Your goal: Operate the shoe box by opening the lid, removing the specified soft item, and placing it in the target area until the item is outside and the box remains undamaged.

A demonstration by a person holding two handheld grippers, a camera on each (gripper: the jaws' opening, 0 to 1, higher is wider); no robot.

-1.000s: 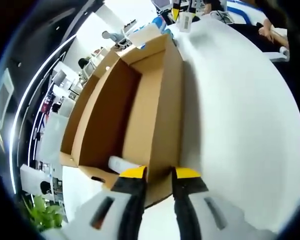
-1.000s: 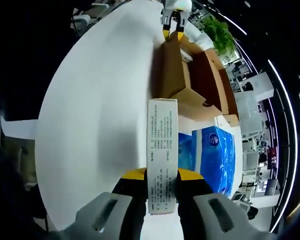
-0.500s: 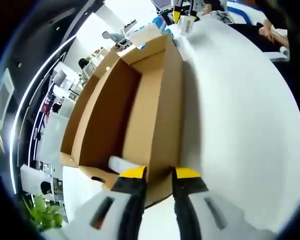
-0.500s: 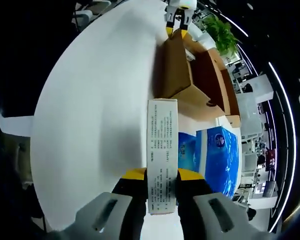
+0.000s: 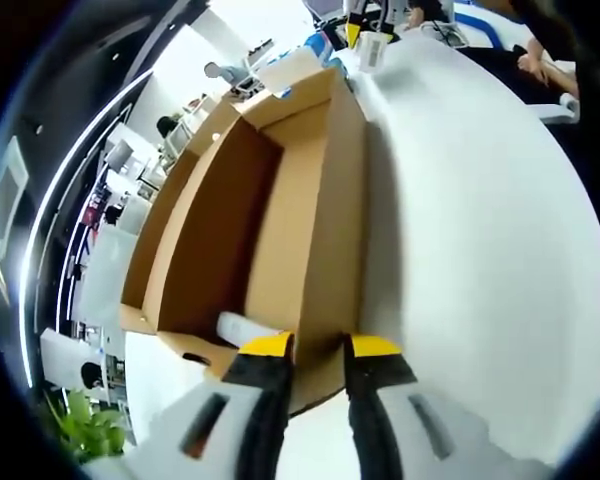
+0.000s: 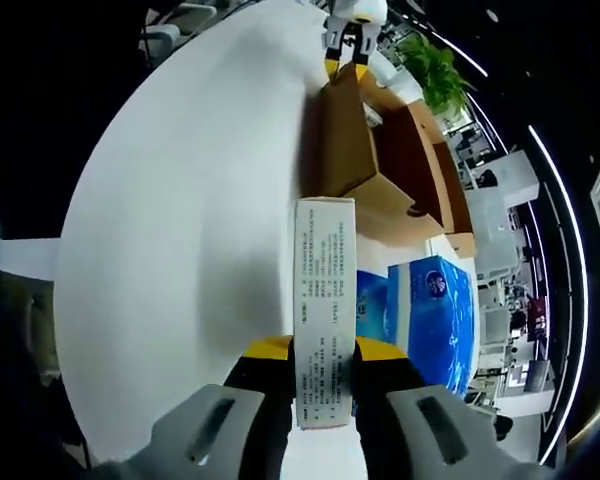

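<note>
Broadly smooth, matte and white, a round-edged table [image 5: 480,230] under everything, bare across most of its top in both views. On it a long brown corrugated-cardboard shoe box [image 5: 280,210], rectangular, lid folded open, plain kraft walls with crisp edges and a shadowed hollow inside; long axis running away from the left gripper [image 5: 311,346] toward the far side of the table in the left gripper view. Near end wall of the box between the left gripper's yellow-tipped jaws, which pinch it. Just inside that end, a pale rolled cylinder [image 5: 242,326] lying against the wall. Seen from the right gripper view, same shoe box [image 6: 375,165] farther up the table, with the left gripper [image 6: 342,52] at its far end. Beside the box there, a glossy blue plastic-wrapped tissue pack [image 6: 430,320], soft-looking and bulging at the corners. Clamped between the jaws of the right gripper [image 6: 324,347], a slim white carton [image 6: 325,300], flat-faced and rectangular, covered in rows of small dark print too fine to read; long axis straight forward along the jaws, pointing toward the shoe box, held above the table and outside the box. Behind the box, a green leafy plant [image 6: 435,70], small in the distance. Also small, far up the left gripper view, the right gripper [image 5: 365,22] with the white carton [image 5: 372,48].
</note>
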